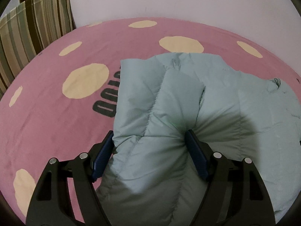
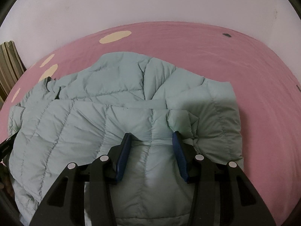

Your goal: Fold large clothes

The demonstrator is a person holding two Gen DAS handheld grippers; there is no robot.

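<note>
Puffy quilting fills the gap of the left claw point(image 1: 149, 132), whose 2 blue pads point(image 1: 102, 156) stand wide apart and press into a thick bunched fold of the pale green down jacket point(image 1: 169, 98), grasping it. Over in the right wrist view, the right claw point(image 2: 151, 134) is spread about as wide, its pads dug into the jacket point(image 2: 112, 98) on either side of a quilted panel, gripping that too. Beyond both claws the jacket lies on the pink spotted bed point(image 1: 56, 116), its long axis running left to right, collar point(image 2: 49, 82) toward the left.
</note>
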